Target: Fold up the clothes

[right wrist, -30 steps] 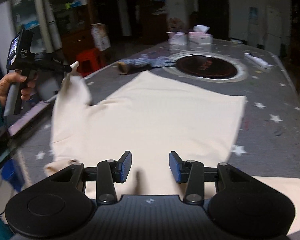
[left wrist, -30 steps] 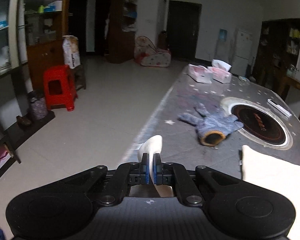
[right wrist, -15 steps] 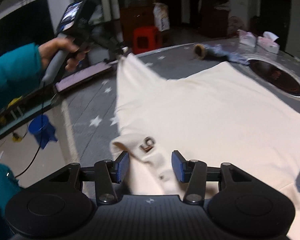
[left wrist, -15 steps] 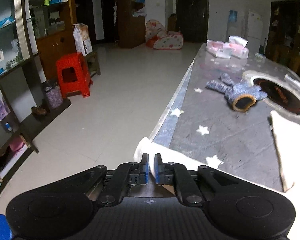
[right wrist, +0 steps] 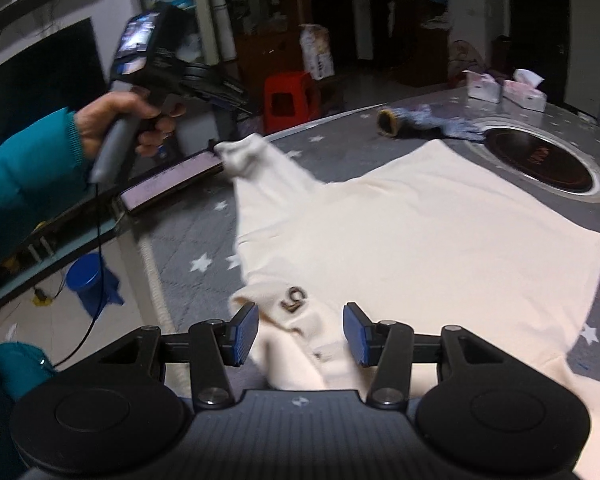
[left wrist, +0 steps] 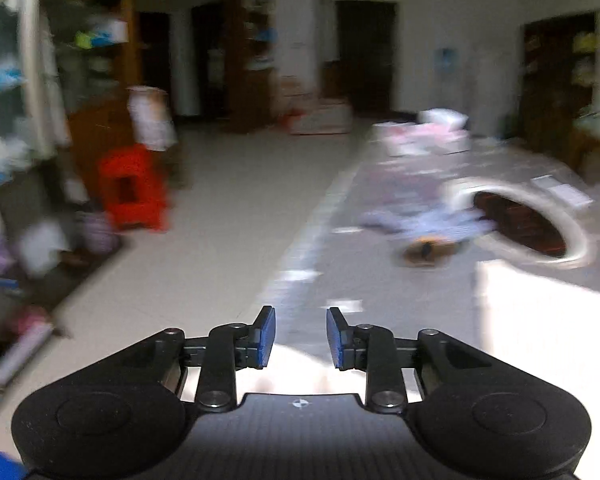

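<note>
Across the middle of the right wrist view a cream shirt [right wrist: 420, 232] lies spread on the grey star-patterned table [right wrist: 188, 240], its body flat and unfolded, its collar with a small "5" mark at lower centre. One sleeve [right wrist: 260, 160] reaches toward the upper left of the frame, its cuff lying at the table edge just below the left gripper [left wrist: 300, 338]. In the blurred left wrist view that gripper's blue pads stand apart with nothing between them. The right gripper [right wrist: 300, 334] is also spread wide, straddling the collar without pinching it.

No fold shows in the body, so I judge most of the folding is left: sleeves and sides are spread out.

As for containers, two tissue boxes [right wrist: 504, 90] sit at the upper right, tissue poking from one. A blue bucket [right wrist: 86, 280] stands on the floor at lower left; its contents cannot be seen. A knitted glove [right wrist: 424, 124] lies beyond the shirt, beside the round cooktop [right wrist: 540, 160].
</note>
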Tool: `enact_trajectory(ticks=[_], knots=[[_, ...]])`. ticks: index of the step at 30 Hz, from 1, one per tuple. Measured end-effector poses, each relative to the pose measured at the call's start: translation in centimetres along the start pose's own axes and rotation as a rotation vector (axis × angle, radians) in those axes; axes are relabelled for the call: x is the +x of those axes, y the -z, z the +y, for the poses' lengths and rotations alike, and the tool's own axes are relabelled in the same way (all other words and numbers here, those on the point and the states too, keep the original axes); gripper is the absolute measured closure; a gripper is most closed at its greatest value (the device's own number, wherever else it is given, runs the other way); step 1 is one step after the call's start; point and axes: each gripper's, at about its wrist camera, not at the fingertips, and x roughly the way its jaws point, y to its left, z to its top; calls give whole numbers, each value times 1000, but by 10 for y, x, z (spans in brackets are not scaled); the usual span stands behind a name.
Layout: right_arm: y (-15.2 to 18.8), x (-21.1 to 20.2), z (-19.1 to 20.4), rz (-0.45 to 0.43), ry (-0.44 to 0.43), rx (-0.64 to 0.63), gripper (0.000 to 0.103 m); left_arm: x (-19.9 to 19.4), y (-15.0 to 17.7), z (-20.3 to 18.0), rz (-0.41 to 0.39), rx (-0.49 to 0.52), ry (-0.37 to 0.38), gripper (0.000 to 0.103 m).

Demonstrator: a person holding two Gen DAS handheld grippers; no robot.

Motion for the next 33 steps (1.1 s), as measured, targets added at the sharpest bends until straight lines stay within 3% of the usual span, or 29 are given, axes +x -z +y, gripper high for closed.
enact_trajectory(ticks=[5,9,19,25,30,33], knots=[[2,0,-14,-8,39,58,56,2,16,-46,68,37,297,91],[7,1,-19,-3,57,78,56,17,32,-75,109,77,394,91],[18,-4,-21,-1,72,89,56,34,51,-53,221,15,323,98],[20,-9,-32,-28,94,127,56,30,41,-64,195,25,345,96],[28,-11,-43,-26,135,175,56,46,42,-69,227,35,320,96],[33,-19,-51,-38,163,212,56,44,46,-71,208,67,317,95]])
